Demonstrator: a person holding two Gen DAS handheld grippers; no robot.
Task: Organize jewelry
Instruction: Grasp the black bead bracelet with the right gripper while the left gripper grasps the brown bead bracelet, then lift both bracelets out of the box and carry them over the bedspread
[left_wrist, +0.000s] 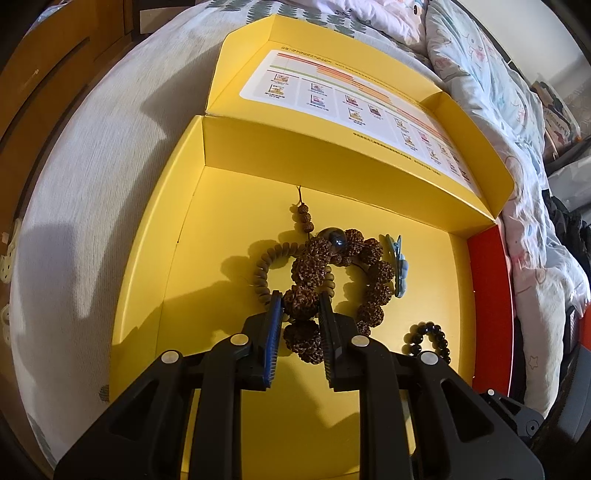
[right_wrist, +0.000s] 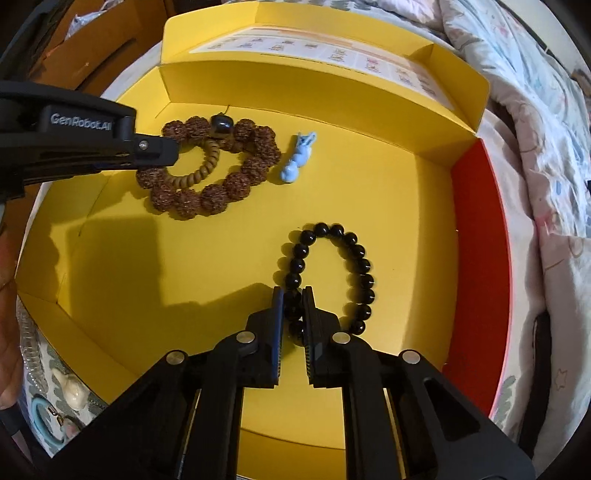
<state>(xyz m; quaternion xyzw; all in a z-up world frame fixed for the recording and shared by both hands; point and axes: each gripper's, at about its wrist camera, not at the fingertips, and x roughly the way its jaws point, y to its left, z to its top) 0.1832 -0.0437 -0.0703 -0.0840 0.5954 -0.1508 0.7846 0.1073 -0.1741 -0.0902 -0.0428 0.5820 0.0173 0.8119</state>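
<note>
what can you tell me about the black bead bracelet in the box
The black bead bracelet is a closed loop of round, glossy black beads, like polished stone or glass. It lies flat on the floor of the yellow box, apart from the other jewelry. The right gripper is shut on beads at its near left side.

you have bare floor across the near and left part of the yellow box (right_wrist: 122, 258). its raised back wall (left_wrist: 332, 162) blocks the far side; the brown bead bracelet (right_wrist: 221, 184), blue clip (right_wrist: 297, 162) and black bead bracelet (right_wrist: 354, 258) crowd the right.
</note>
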